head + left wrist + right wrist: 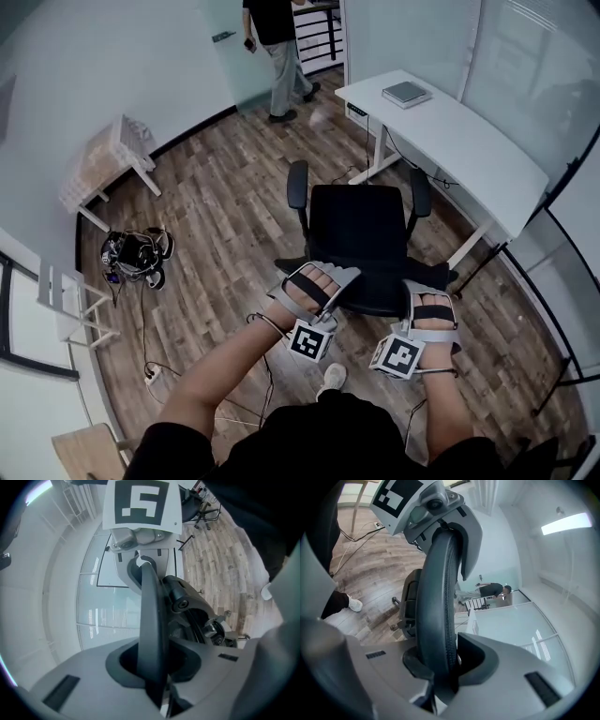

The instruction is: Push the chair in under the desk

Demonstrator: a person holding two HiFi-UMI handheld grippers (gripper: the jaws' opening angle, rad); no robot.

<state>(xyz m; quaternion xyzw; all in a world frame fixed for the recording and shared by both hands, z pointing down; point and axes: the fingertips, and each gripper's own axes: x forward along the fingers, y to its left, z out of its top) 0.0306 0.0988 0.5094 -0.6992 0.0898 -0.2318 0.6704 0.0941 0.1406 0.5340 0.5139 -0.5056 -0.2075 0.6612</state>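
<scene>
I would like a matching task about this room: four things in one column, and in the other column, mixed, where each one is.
Things:
1 chair
2 grey book
3 left gripper
4 standing person

Places:
A on the white desk
B at the room's far end
C on the wood floor, not yet under the desk
D clamped on the chair's back

Pairs: 1-C; 2-A; 3-D; 4-B
</scene>
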